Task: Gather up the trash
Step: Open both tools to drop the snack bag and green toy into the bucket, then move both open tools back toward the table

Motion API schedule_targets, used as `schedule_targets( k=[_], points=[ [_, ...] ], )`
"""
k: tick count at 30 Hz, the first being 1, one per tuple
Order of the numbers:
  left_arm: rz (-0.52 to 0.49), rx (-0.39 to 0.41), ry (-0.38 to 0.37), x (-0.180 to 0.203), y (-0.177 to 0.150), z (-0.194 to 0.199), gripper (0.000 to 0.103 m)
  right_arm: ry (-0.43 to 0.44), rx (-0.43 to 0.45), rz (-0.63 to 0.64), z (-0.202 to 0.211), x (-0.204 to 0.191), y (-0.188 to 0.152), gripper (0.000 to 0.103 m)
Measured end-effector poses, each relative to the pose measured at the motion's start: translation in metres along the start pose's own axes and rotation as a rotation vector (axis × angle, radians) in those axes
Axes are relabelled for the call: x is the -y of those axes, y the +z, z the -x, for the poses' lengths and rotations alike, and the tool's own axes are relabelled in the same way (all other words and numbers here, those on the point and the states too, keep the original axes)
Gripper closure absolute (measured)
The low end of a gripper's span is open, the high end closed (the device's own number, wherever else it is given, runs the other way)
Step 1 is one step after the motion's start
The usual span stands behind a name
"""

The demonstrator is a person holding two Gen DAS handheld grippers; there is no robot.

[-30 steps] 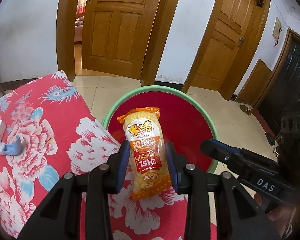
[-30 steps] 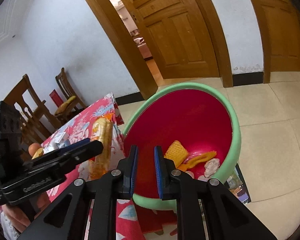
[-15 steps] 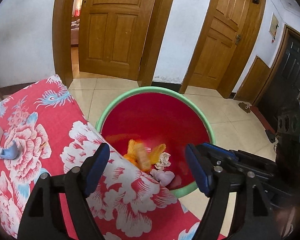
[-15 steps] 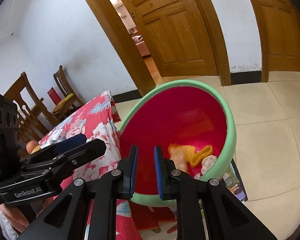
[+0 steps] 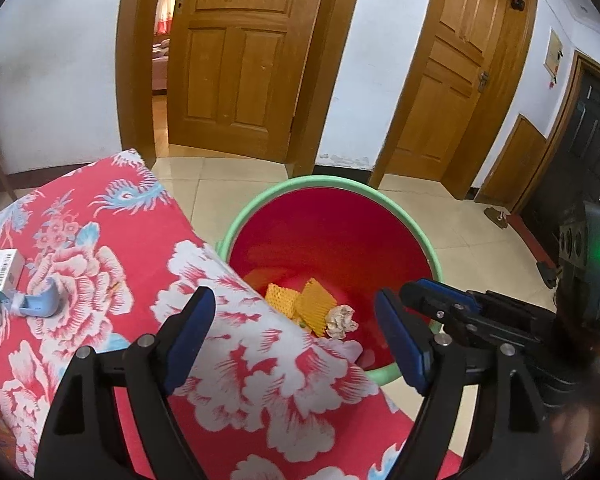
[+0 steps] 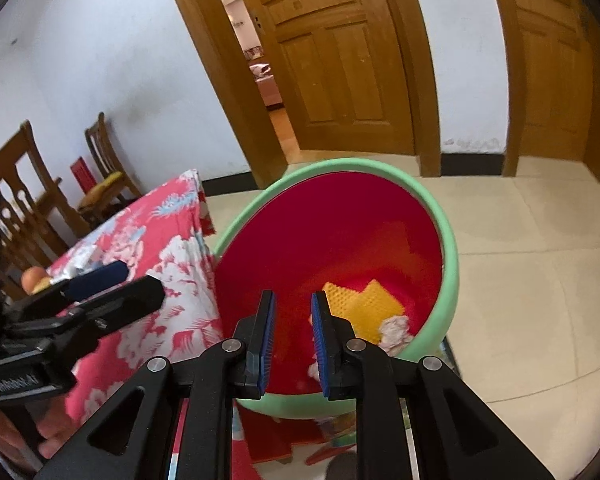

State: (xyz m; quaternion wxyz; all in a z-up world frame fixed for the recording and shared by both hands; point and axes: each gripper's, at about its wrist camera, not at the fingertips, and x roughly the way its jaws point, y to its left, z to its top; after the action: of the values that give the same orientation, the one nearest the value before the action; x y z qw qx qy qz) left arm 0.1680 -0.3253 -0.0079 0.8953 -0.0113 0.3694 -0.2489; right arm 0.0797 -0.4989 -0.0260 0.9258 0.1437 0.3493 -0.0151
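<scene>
Snack wrappers (image 5: 302,305), yellow-orange with a honeycomb texture, lie at the bottom of the red bin (image 5: 332,236) with the green rim, next to a crumpled tissue (image 5: 341,321). The table corner hides part of the pile in the left wrist view; the right gripper's fingers cover some of it in the right wrist view. No print on the wrappers can be read from here. Bin stands on the tile floor, just beside the table edge.

Left gripper (image 5: 296,330) hangs over the table corner and bin, jaws have just been opening and stand wide apart, nothing between them. Right gripper (image 6: 293,338) points into the bin, jaws nearly together with a narrow gap, nothing clamped. "GenRobot.AI" reads on the left tool's side in the right wrist view.

Floral red tablecloth (image 5: 100,248) covers the table. At its left edge, a small white box (image 5: 0,270) with a barcode, cut off by the frame, lettering too partial to read. Blue plastic piece (image 5: 36,304) beside it. Wooden doors (image 5: 240,52) behind, chairs (image 6: 32,188) at far left, blurry.
</scene>
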Motion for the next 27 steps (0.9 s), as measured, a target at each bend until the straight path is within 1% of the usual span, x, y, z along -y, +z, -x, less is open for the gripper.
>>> schedule_targets(
  k=[4,7,8,10,12,14,15,16,17,20,21,22,24,27],
  points=[
    [0.010,0.012,0.009,-0.009,-0.001,0.009,0.021,-0.011,0.004,-0.007,-0.002,0.001,0.001,0.083],
    [0.011,0.021,0.024,-0.017,-0.003,0.017,0.021,-0.016,0.008,-0.006,-0.002,-0.002,0.002,0.077],
    [0.015,0.023,0.028,-0.020,-0.002,0.020,0.021,-0.009,0.008,-0.001,-0.003,-0.005,0.002,0.077],
    [0.022,0.026,0.035,-0.026,-0.002,0.024,0.021,-0.010,0.008,0.022,-0.003,-0.012,0.002,0.077],
    [0.026,0.031,0.045,-0.031,-0.001,0.028,0.021,-0.025,0.009,0.074,-0.003,-0.022,0.001,0.075],
    [0.029,0.034,0.053,-0.035,0.000,0.032,0.021,-0.021,0.015,0.087,-0.002,-0.027,0.002,0.069],
    [0.027,0.036,0.056,-0.036,0.000,0.034,0.021,-0.009,0.019,0.078,-0.001,-0.027,0.003,0.063],
    [0.026,0.039,0.061,-0.038,0.000,0.037,0.021,0.005,0.024,0.069,0.000,-0.027,0.004,0.060],
    [0.025,0.044,0.068,-0.040,0.000,0.040,0.021,0.015,0.028,0.065,0.001,-0.027,0.005,0.054],
    [0.031,0.052,0.080,-0.047,0.001,0.048,0.021,0.016,0.047,0.071,0.007,-0.031,0.007,0.048],
    [0.033,0.053,0.084,-0.049,0.001,0.049,0.021,0.019,0.052,0.071,0.008,-0.033,0.007,0.042],
    [0.036,0.054,0.087,-0.050,0.000,0.051,0.021,0.025,0.056,0.070,0.008,-0.035,0.008,0.035],
    [0.040,0.057,0.087,-0.054,0.000,0.056,0.021,0.031,0.060,0.071,0.007,-0.040,0.008,0.024],
    [0.037,0.063,0.095,-0.058,-0.001,0.064,0.021,0.030,0.051,0.075,0.002,-0.049,0.009,0.021]
  ],
)
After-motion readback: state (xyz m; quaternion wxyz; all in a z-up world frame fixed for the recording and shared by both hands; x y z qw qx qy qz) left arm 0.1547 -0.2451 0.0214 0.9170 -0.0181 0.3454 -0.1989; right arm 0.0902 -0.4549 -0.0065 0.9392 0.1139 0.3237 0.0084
